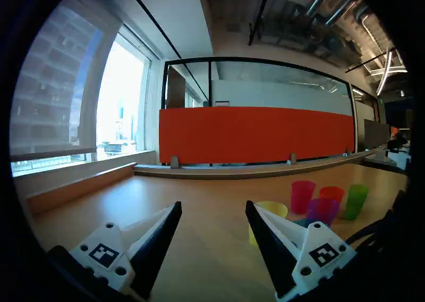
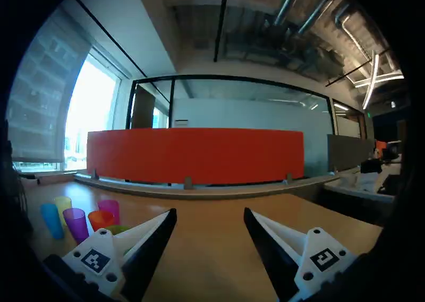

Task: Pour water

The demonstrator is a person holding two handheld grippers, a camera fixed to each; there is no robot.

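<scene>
**Cups.** In the left gripper view the cups stand upright in a tight cluster on the table, right of centre. They are the pink cup, red cup and green cup at the back, and the purple cup and yellow cup in front. The yellow cup is partly hidden by the gripper's right-hand finger. A blue sliver at the purple cup's base is probably the blue cup. In the right gripper view the cluster sits far left: blue, yellow, purple, pink and red. The green cup shows just behind the near finger. Whether any cup holds water cannot be told.

**Grippers.** The left gripper has its jaws wide apart, with nothing between them. The right gripper is the same. Both are above the table and apart from the cups.

**Edges and room.**
- Bare wood runs from each pair of fingers to the far edge.
- The orange divider stands along that edge.
- A raised ledge bounds the table below the window.
- In the right gripper view the table ends at the right, with a dark gap beyond.
</scene>
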